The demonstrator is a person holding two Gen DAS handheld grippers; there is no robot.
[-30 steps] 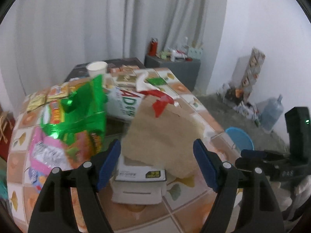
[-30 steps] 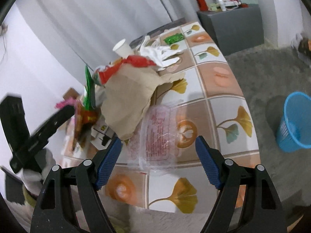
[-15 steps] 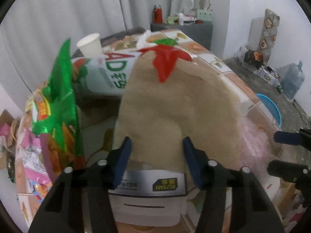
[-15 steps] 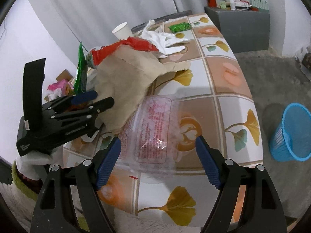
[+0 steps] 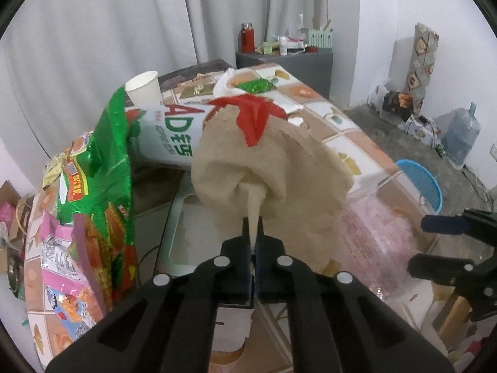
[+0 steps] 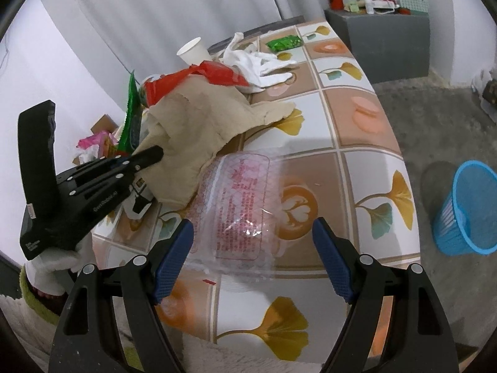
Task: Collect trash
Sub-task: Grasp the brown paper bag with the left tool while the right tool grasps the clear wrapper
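Observation:
A crumpled sheet of brown paper [image 5: 270, 171] lies draped over trash on the tiled table [image 6: 357, 118]. My left gripper [image 5: 253, 233] is shut on its near edge, which bunches into a fold between the pads. From the right wrist view the same brown paper [image 6: 202, 124] is pinched by the left gripper [image 6: 155, 155] at the left. My right gripper [image 6: 253, 242] stands open above a clear plastic clamshell container [image 6: 242, 202], not touching it. In the left wrist view the right gripper [image 5: 447, 239] shows at the right edge.
A green snack bag [image 5: 102, 168], a white AD carton [image 5: 167, 136], a paper cup [image 5: 146, 88], a red wrapper [image 5: 251, 115] and white gloves [image 6: 264, 62] crowd the table. A blue waste basket [image 6: 466, 211] stands on the floor to the right. A grey cabinet [image 6: 388, 28] sits behind.
My left gripper moved forward and down to the brown paper and closed on its edge, puckering it. The right gripper stayed open over the clamshell.

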